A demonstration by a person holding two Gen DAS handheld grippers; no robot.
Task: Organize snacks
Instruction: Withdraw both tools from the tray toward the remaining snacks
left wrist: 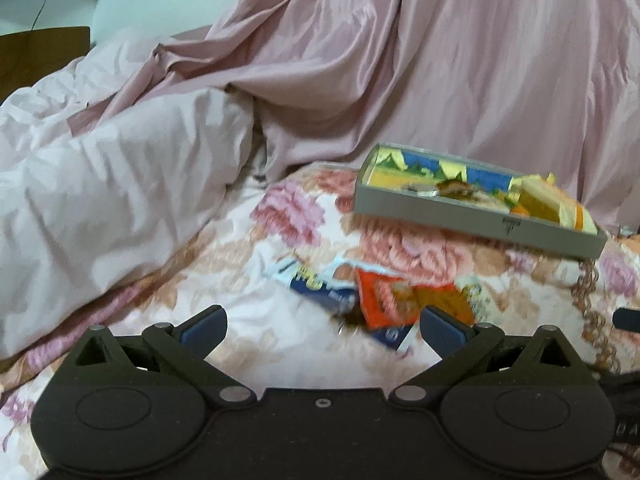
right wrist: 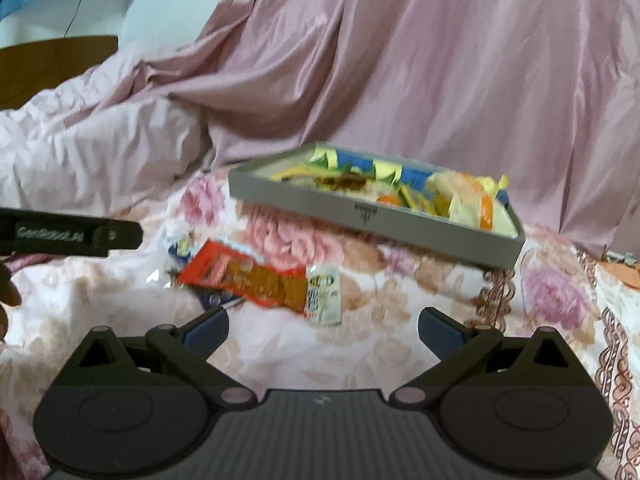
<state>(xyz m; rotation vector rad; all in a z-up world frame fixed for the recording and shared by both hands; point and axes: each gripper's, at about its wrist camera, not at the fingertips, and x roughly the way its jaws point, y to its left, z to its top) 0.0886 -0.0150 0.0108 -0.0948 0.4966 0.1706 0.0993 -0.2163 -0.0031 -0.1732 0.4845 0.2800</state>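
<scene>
a pink curtain [left wrist: 460, 60] hung behind a bed covered by a floral bedspread [left wrist: 248, 320], with a pale quilt [left wrist: 100, 168] bunched at its left. on the bedspread sat a shallow grey tray [right wrist: 400, 226], already holding yellow and orange snack packets [right wrist: 472, 200] at its right end, so it looked to be the place for collecting them. nearer the cameras, well apart from the tray, lay a small loose heap: an orange-red packet [right wrist: 248, 272] on top of a blue and white packet [left wrist: 320, 284]. these seemed to be what remained. the left gripper [left wrist: 322, 326] hovered just before the heap with fingers spread wide and nothing between them, likely lining up a grab. the right gripper [right wrist: 323, 326] was likewise spread and empty.
</scene>
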